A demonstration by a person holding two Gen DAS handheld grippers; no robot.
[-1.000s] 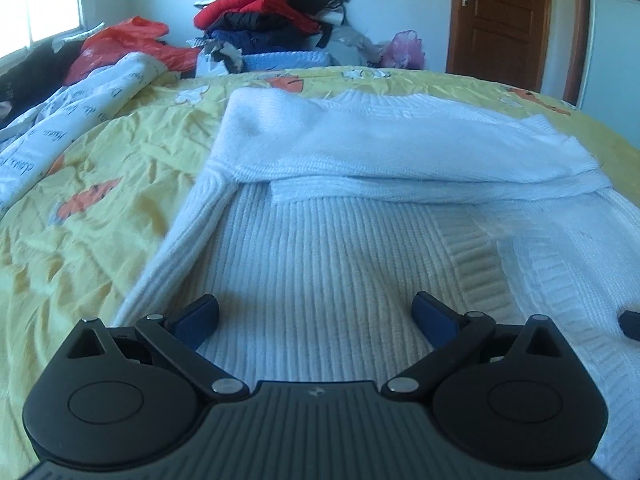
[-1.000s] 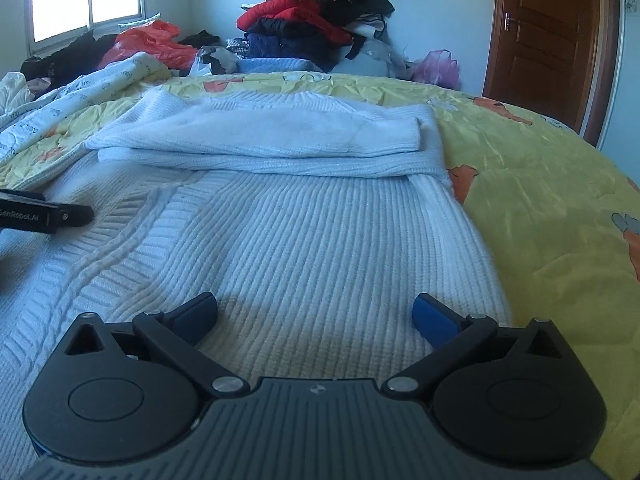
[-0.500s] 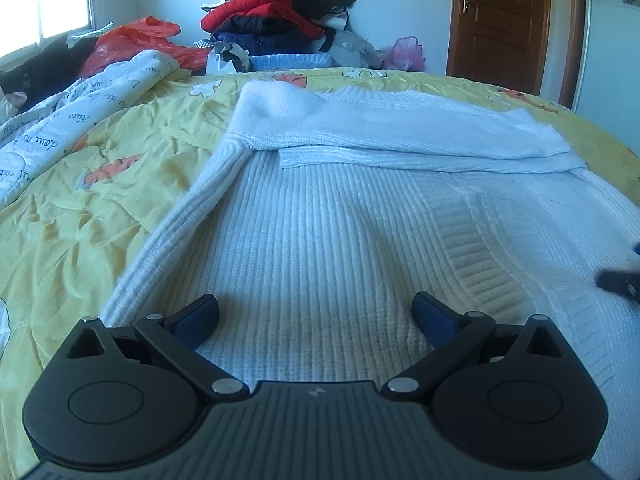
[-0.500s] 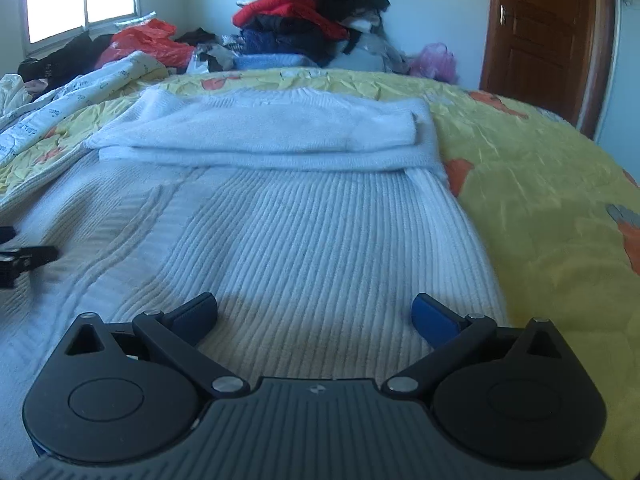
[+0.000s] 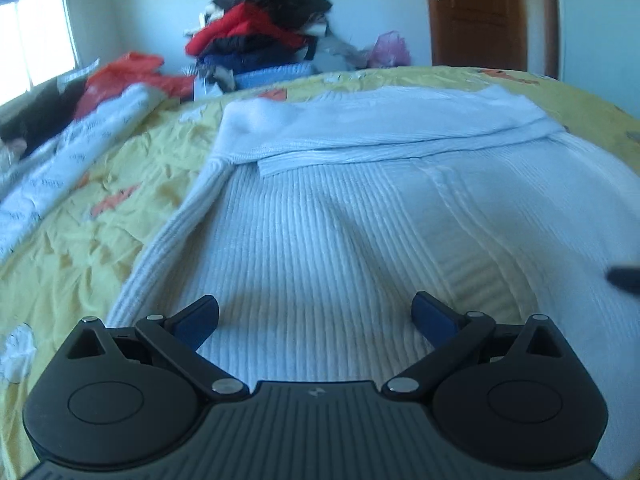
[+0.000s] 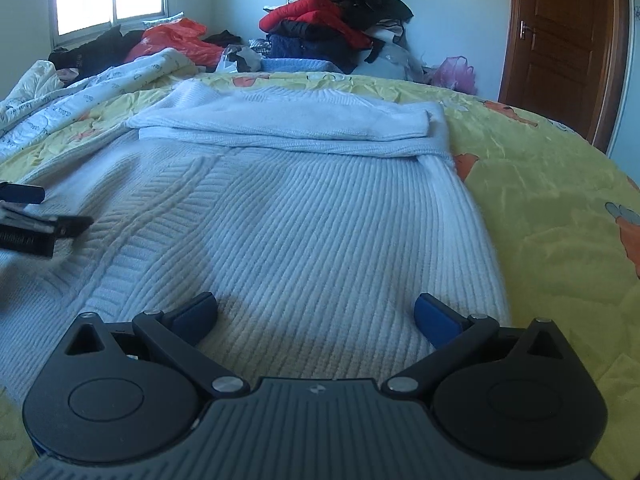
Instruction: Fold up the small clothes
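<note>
Yellow bedspread (image 6: 560, 200) carries a white sweater (image 6: 300, 220), sleeves folded at 12 o'clock. Left gripper (image 5: 316, 320) and right gripper (image 6: 316, 318) both gape wide, holding nothing.

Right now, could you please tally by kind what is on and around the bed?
White sweater: 1
Yellow bedspread: 1
Printed white quilt: 1
Heap of clothes: 1
Pink bag: 1
Grippers, left gripper and right gripper: 2
Total: 7

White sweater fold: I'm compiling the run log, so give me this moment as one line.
left tool: open, empty | right tool: open, empty | white sweater: flat on yellow bedspread, sleeves folded across chest
</note>
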